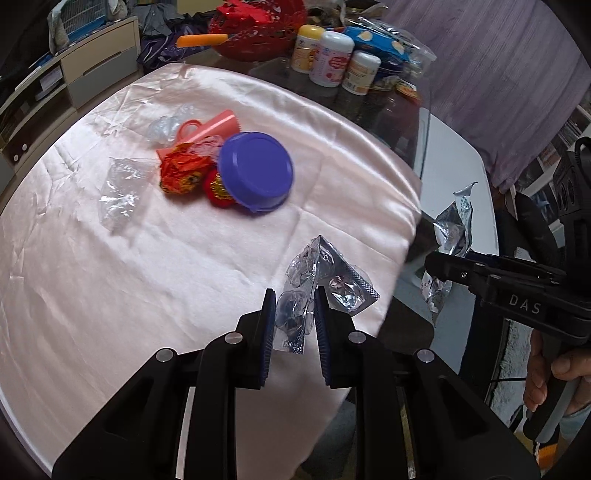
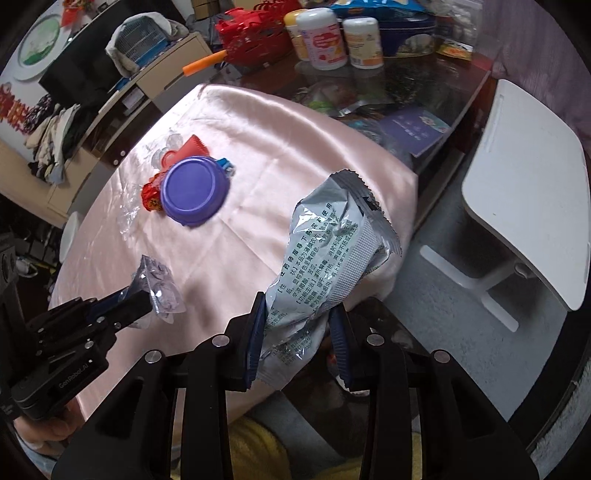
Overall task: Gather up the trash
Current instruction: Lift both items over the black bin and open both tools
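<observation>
Silver pouch [image 2: 328, 254] upright between fingers [image 2: 255, 339]

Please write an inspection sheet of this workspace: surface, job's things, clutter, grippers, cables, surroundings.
Surface: pink cloth wrinkled, covering part of a dark glass table.
Job's things: clear blister pack in the left gripper; silver printed sachet in the right gripper; clear wrapper and orange-red wrappers lying on the cloth.
Clutter: purple lid, pink plastic piece, three white jars, red basket.
Grippers: both shut on trash, lifted off the cloth.
Cables: nothing seen.
Surroundings: white stool, sideboard, curtain.
</observation>
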`<state>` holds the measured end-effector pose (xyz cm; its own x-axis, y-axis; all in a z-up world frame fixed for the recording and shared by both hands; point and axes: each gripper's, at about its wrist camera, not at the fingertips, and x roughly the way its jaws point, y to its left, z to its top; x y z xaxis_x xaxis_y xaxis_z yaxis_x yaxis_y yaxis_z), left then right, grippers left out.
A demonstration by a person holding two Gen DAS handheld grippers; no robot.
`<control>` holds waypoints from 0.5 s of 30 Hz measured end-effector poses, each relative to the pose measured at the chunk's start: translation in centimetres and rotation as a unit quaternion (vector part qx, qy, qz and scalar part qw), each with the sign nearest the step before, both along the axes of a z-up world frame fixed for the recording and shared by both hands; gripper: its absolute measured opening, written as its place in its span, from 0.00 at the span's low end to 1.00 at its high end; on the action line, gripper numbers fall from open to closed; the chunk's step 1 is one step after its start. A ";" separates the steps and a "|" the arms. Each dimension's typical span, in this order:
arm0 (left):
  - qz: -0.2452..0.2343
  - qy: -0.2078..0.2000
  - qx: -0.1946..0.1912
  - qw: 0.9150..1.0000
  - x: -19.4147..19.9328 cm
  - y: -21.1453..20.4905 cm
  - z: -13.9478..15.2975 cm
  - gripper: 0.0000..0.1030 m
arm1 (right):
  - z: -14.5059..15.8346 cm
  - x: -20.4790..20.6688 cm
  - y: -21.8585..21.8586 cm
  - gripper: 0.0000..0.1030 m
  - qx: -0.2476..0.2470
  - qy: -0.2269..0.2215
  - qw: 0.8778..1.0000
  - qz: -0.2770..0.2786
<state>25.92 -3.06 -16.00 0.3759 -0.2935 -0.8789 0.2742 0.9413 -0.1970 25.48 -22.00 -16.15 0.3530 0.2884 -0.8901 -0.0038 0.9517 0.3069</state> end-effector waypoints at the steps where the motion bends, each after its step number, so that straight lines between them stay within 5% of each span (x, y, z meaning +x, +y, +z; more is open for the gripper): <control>1: -0.006 0.000 -0.002 1.000 -0.6 -0.7 0.1 0.19 | -0.2 -0.6 -0.9 0.33 -0.001 0.002 1.000 -0.006; 15: -0.093 0.049 -0.006 0.994 -7.1 -9.4 -3.5 0.19 | -3.8 -8.5 -7.4 0.34 -0.015 0.043 0.998 -0.043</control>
